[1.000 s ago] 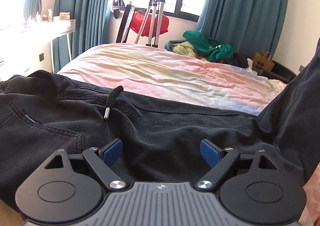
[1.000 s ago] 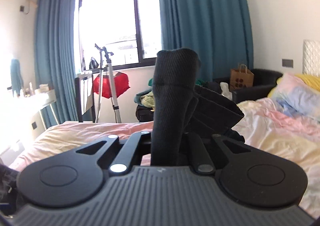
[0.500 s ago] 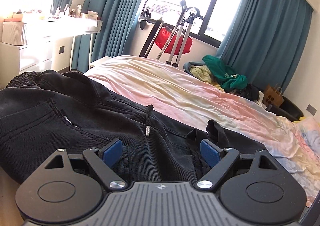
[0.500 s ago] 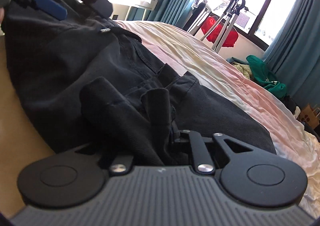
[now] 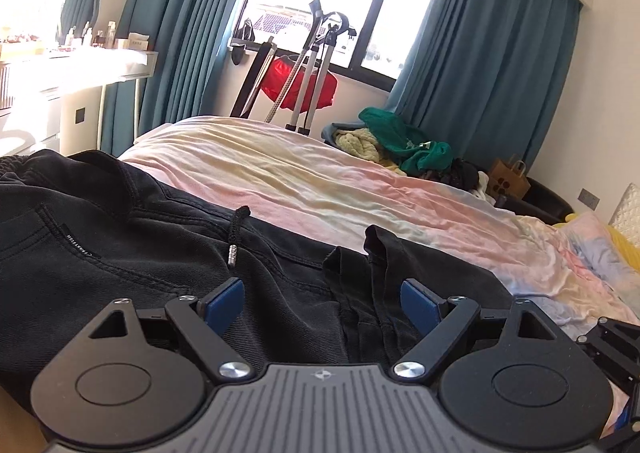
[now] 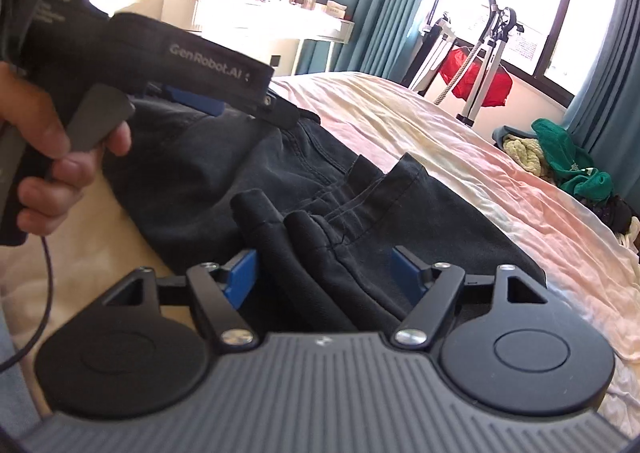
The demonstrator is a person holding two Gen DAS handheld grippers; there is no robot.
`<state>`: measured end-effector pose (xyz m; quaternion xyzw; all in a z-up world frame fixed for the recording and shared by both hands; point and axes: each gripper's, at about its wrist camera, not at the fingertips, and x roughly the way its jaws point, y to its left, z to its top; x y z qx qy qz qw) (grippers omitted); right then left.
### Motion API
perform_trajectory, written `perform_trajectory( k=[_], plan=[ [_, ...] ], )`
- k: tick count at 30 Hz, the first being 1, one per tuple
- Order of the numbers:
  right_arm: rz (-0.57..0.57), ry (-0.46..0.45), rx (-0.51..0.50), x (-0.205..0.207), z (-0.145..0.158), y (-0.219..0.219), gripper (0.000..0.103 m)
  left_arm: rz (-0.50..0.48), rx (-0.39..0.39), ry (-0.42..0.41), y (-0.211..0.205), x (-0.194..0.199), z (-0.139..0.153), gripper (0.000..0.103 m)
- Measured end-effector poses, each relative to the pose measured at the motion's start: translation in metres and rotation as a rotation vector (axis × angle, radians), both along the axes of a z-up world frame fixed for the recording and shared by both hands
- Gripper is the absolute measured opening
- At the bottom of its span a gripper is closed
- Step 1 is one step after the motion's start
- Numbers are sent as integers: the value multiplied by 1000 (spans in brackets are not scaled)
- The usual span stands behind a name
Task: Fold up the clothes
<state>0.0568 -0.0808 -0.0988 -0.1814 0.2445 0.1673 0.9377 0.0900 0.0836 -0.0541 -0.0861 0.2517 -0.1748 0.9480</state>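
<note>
Lying across the near edge of the bed (image 5: 304, 181), the black trousers (image 5: 132, 253) run lengthwise along that edge: in the left wrist view the waistband end with its drawcord (image 5: 236, 231) sits to the left and the cloth stretches off to the right. A leg end has been laid over the rest, and its hem (image 6: 384, 189) stands up in loose folds with the open cuff facing the window (image 5: 320, 1). The right tool (image 6: 324, 275) has just been opening; its blue pads now stand apart on either side of a rolled fold of the trousers, not pressing on it. The left tool (image 5: 322, 299) is also spread wide, poised just above the trousers with dark cloth showing between its pads, which grip nothing. In the right wrist view a hand (image 6: 48, 137) holds the left tool's handle above the waistband end. The bed wears a crumpled sheet in pale pink and yellow. Beyond the bed hang teal curtains (image 5: 480, 73) at both sides of the window, with a red cloth (image 5: 300, 83) on a stand below it, a heap of green and cream clothes (image 5: 400, 141) to the right of that, and a white dresser (image 5: 72, 69) on the left.
</note>
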Motion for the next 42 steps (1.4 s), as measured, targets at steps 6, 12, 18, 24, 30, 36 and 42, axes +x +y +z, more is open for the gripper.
perform_trajectory(
  k=[6,12,18,24,30,36,42],
  plan=[
    [-208,4,332,-4,18,-63,74,-63,104,-11,-26,-4,-9,87],
    [-526,-25,357,25,6,-96,74,-114,252,-26,-50,-9,-23,88],
    [-631,113,433,42,-20,-125,74,-134,311,10,-57,-8,-37,91],
    [-667,275,396,63,-58,-133,74,-105,283,59,-47,-1,-38,93],
    [-678,264,409,58,-53,-132,75,28,191,49,-8,-6,-7,93],
    [-662,261,388,53,-50,-129,74,321,44,113,85,-12,50,95],
    [-666,256,396,49,-48,-129,74,471,-151,169,181,-31,36,101]
  ],
)
